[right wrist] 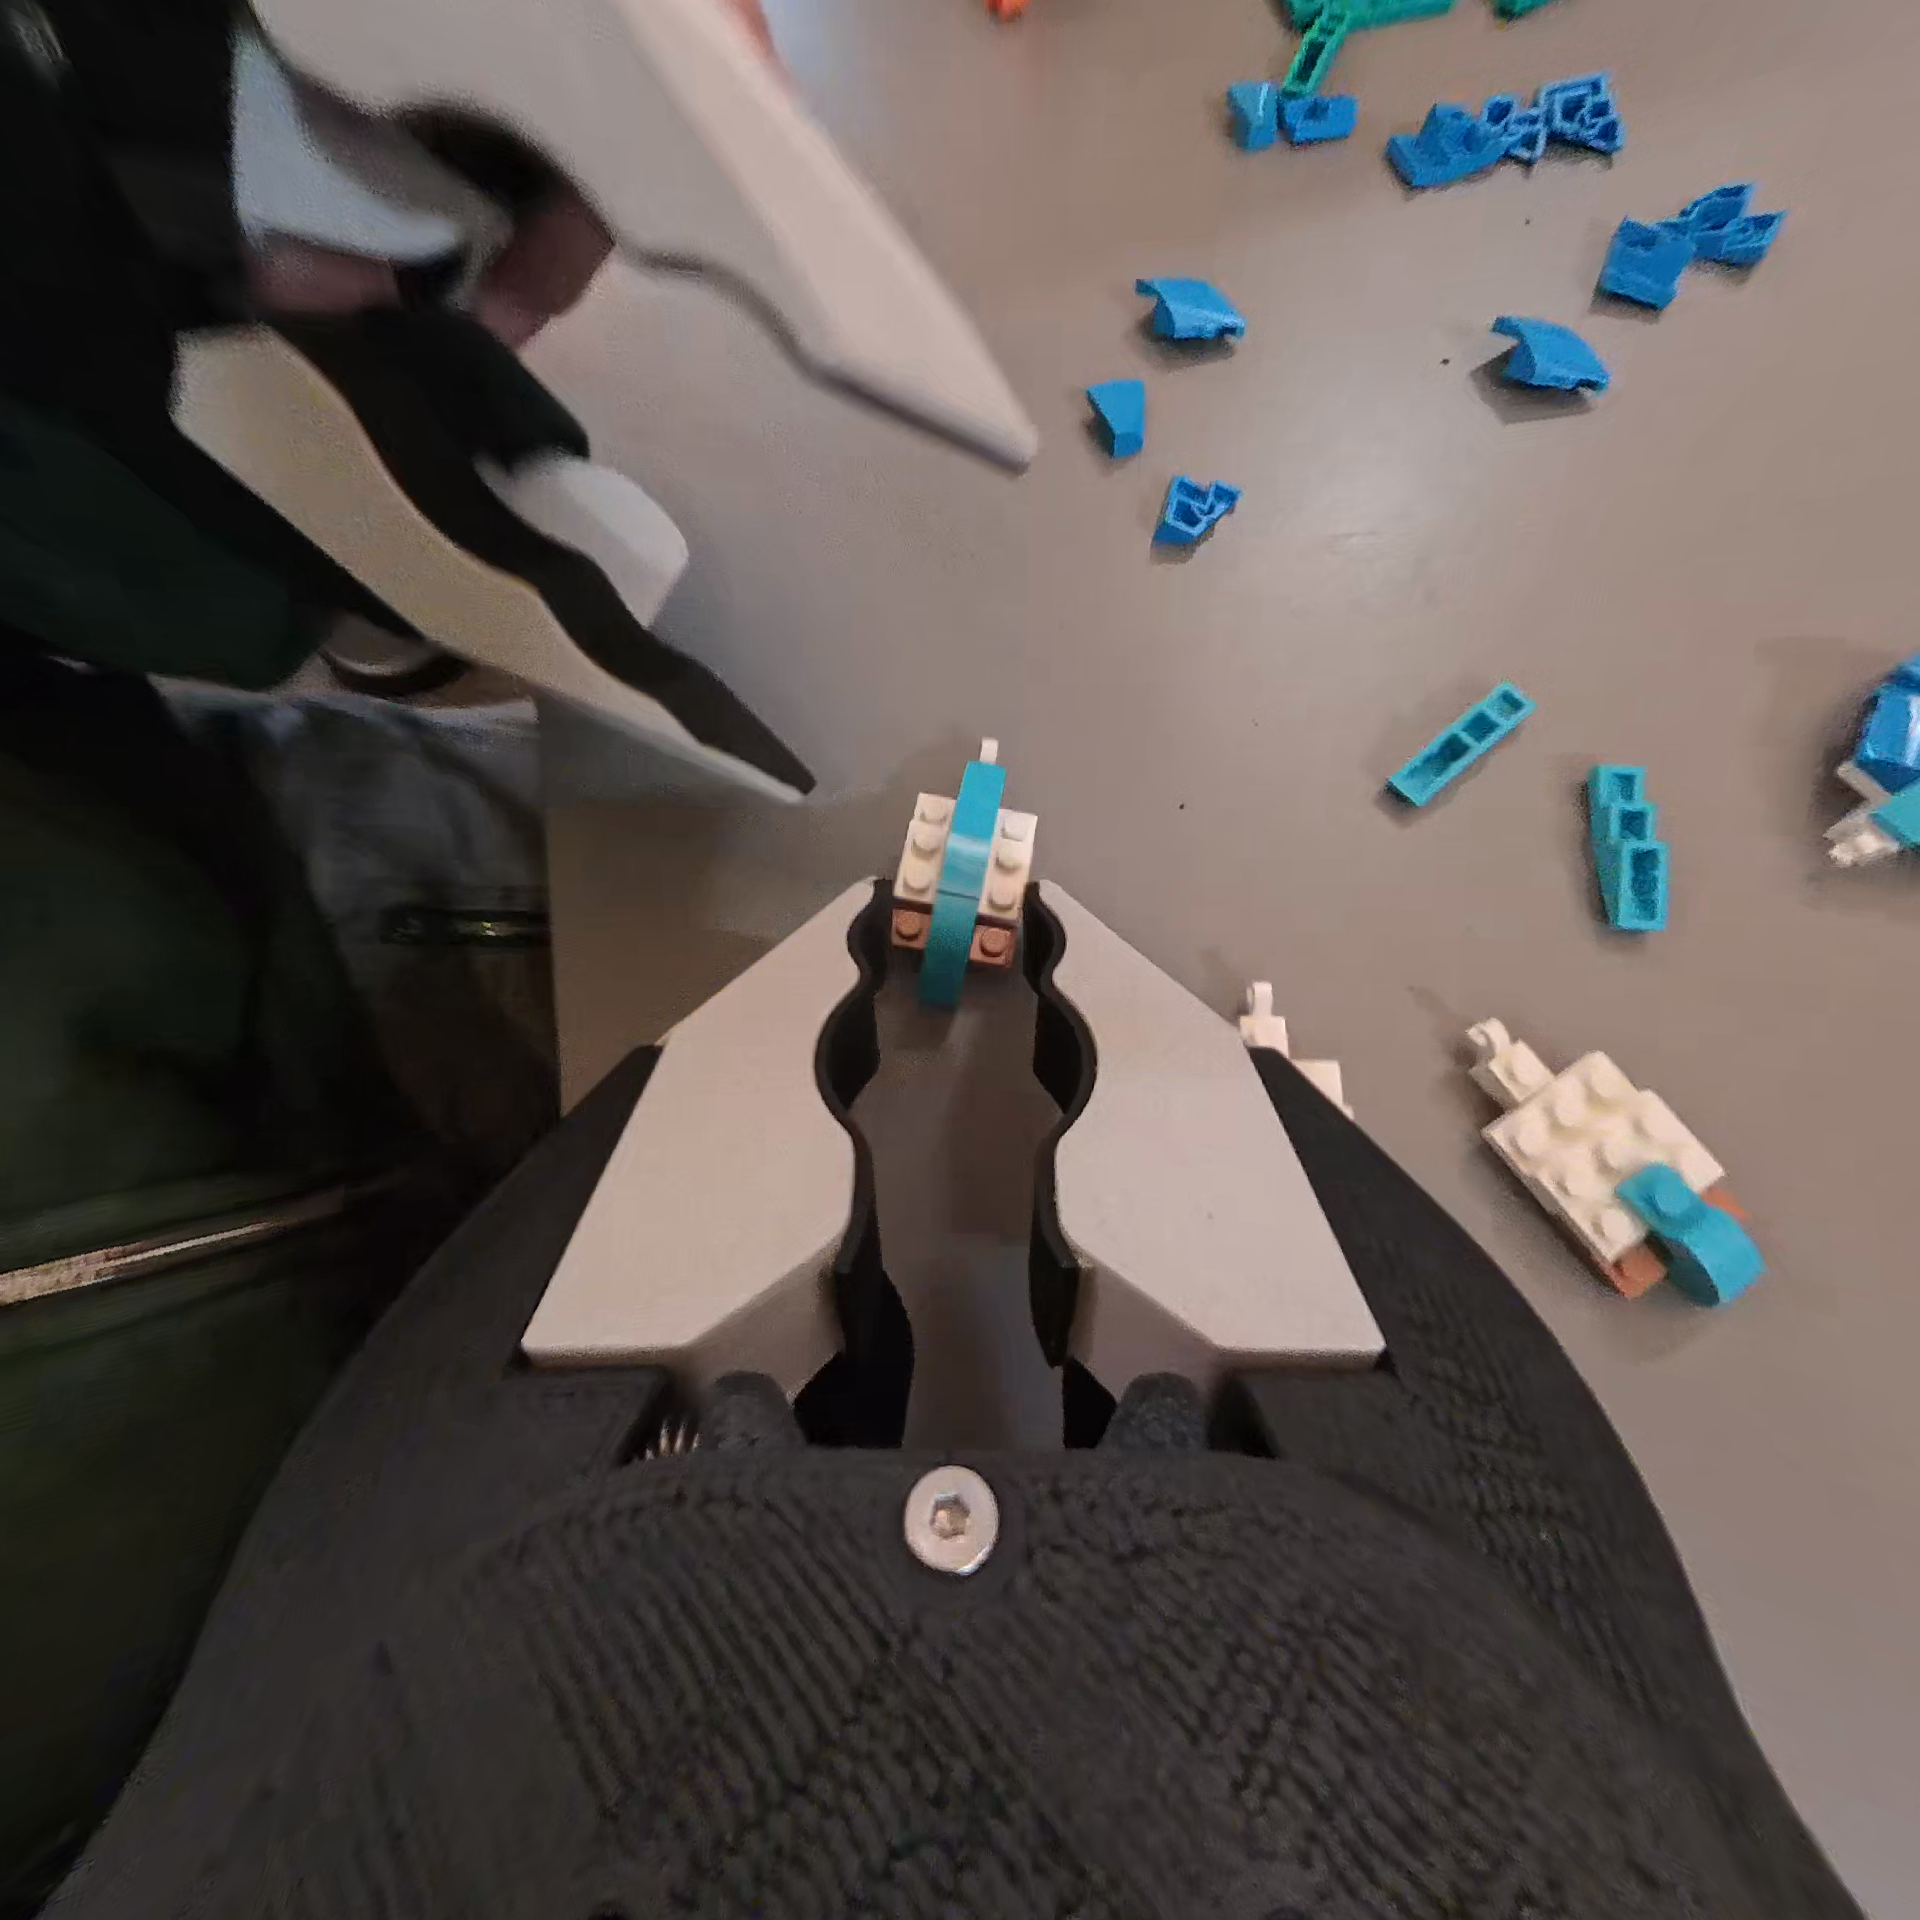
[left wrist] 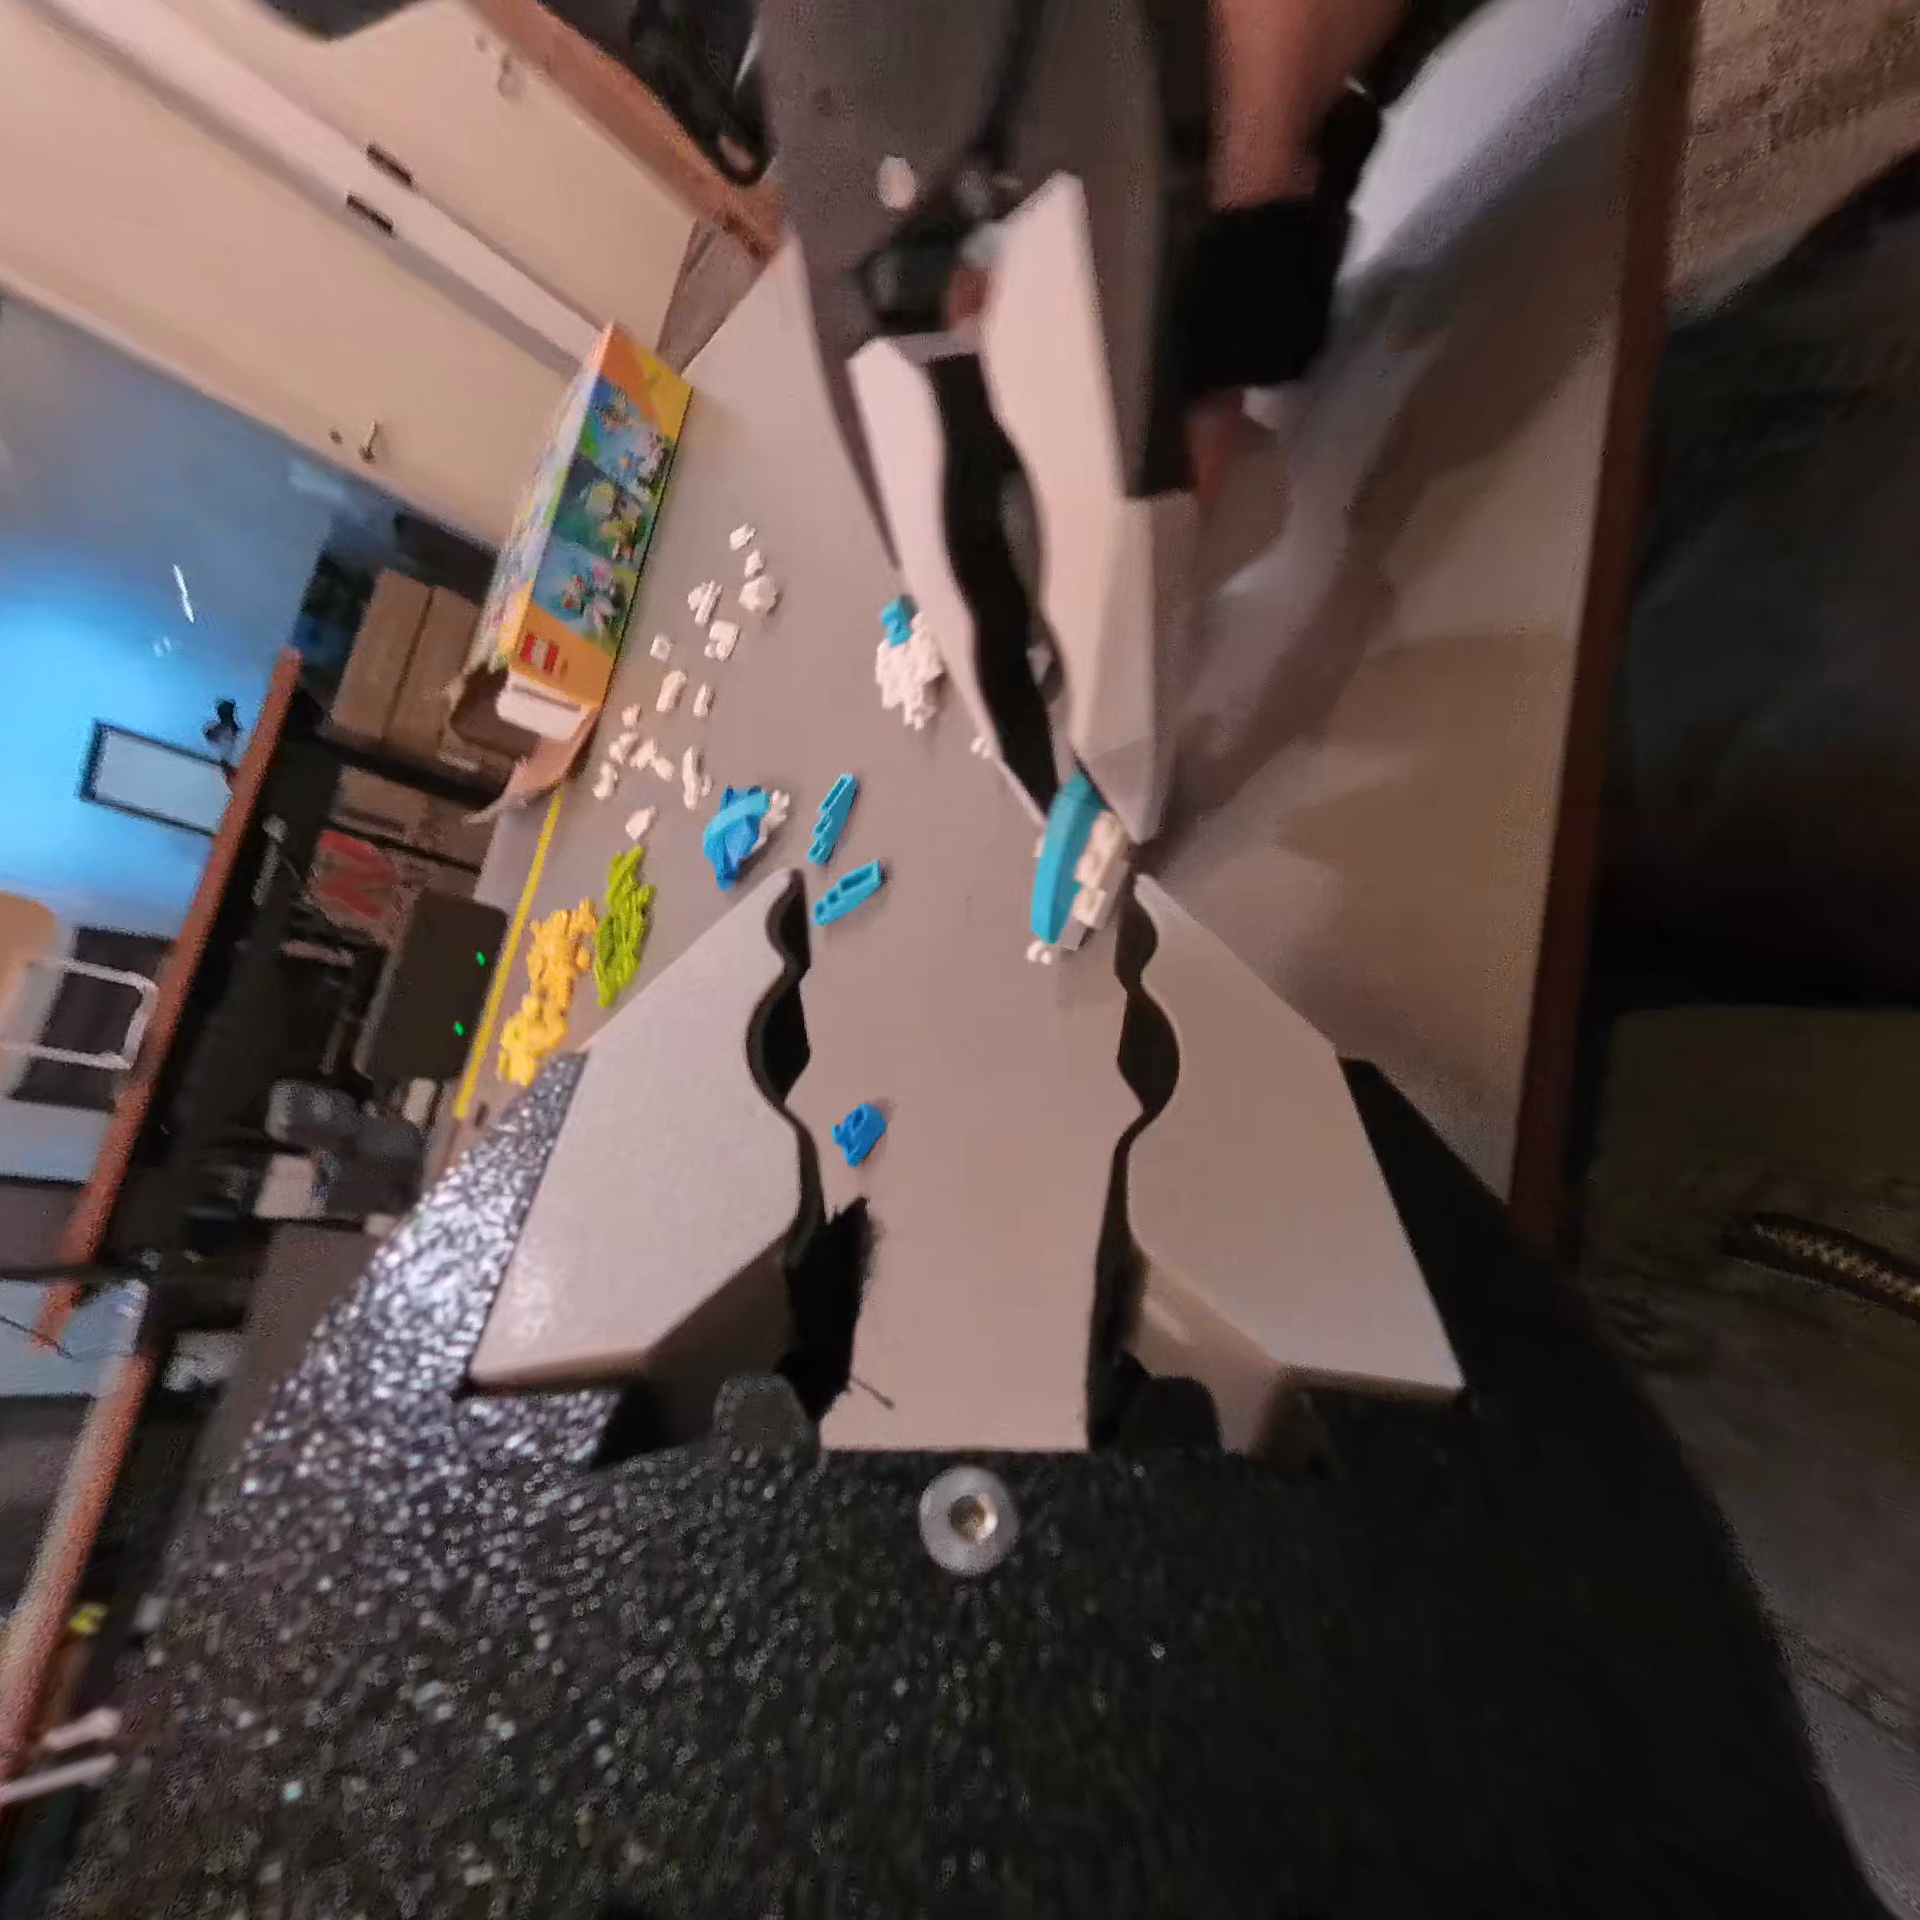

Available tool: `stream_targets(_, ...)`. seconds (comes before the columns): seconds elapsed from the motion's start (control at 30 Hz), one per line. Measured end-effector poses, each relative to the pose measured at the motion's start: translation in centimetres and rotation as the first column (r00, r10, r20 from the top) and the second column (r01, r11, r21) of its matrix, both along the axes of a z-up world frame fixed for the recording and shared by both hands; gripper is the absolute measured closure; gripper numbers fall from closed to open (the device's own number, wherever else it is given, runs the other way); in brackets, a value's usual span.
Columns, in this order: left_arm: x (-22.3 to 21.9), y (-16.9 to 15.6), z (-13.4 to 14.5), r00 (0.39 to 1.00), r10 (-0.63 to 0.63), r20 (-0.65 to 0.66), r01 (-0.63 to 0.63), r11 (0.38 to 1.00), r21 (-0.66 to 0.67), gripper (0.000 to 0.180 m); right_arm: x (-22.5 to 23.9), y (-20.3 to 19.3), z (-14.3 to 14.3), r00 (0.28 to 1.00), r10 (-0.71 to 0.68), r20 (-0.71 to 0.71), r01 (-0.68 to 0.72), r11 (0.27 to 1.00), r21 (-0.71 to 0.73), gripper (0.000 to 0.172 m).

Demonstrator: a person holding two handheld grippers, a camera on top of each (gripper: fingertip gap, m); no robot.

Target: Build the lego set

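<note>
My right gripper is shut on a small brick assembly of white plates, a brown plate and a teal curved piece, with both pads pressing its sides above the grey table. In the left wrist view the right gripper comes in from the top with the assembly at its tips. My left gripper is open and empty. Its right fingertip is close beside the assembly. A small blue brick lies on the table between its fingers. The left gripper also shows at the upper left of the right wrist view.
Loose blue bricks, two teal pieces and a white assembly with a teal piece lie on the table. White bricks, lime and yellow piles and a colourful box lie farther off. The table's edge is at the right.
</note>
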State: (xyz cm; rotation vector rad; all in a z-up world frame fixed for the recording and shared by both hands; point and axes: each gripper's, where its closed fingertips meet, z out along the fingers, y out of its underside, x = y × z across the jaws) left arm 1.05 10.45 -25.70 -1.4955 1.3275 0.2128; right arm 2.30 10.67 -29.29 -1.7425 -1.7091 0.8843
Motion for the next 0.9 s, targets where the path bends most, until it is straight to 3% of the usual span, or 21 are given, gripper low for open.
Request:
stream_targets(0.13, -1.2, 0.7, -0.1, 0.988, 0.083, 0.127, -0.069, 0.992, -0.109, 0.114, -0.3, -0.1, -0.1, 0.999, 0.043, 0.029, -0.045, 0.997, 0.069, 0.118)
stream_targets(0.27, -1.5, 0.7, -0.6, 0.969, 0.125, 0.212, -0.08, 0.975, -0.209, 0.113, 3.3, 2.2, 2.5, 0.999, 0.036, -0.04, -0.033, 0.996, 0.082, 0.121)
stream_targets(0.43, -1.1, 0.8, -1.0, 0.961, 0.129, 0.243, -0.065, 0.965, -0.252, 0.113, 6.4, 5.1, 1.0, 0.999, -0.037, 0.004, 0.037, 0.999, 0.015, 0.122)
stream_targets(0.6, -0.9, 1.0, -1.2, 0.96, 0.132, 0.248, -0.063, 0.961, -0.271, 0.113, 6.9, 3.6, -0.5, 0.997, 0.017, 0.077, -0.013, 0.998, -0.054, 0.124)
stream_targets(0.73, -0.6, 1.0, -1.2, 0.953, 0.145, 0.264, -0.066, 0.956, -0.288, 0.114, 5.3, 0.3, -0.3, 0.99, 0.131, 0.048, -0.126, 0.987, -0.099, 0.119)
stream_targets(0.8, -0.5, 1.0, -1.1, 0.948, 0.168, 0.272, -0.079, 0.947, -0.313, 0.114, 4.5, -1.5, 0.1, 0.978, 0.206, 0.024, -0.204, 0.975, -0.084, 0.12)
stream_targets(0.9, 0.1, 0.7, -0.8, 0.933, 0.192, 0.306, -0.07, 0.927, -0.368, 0.116, 4.4, -0.7, 1.0, 0.983, 0.184, -0.008, -0.184, 0.982, -0.032, 0.125)
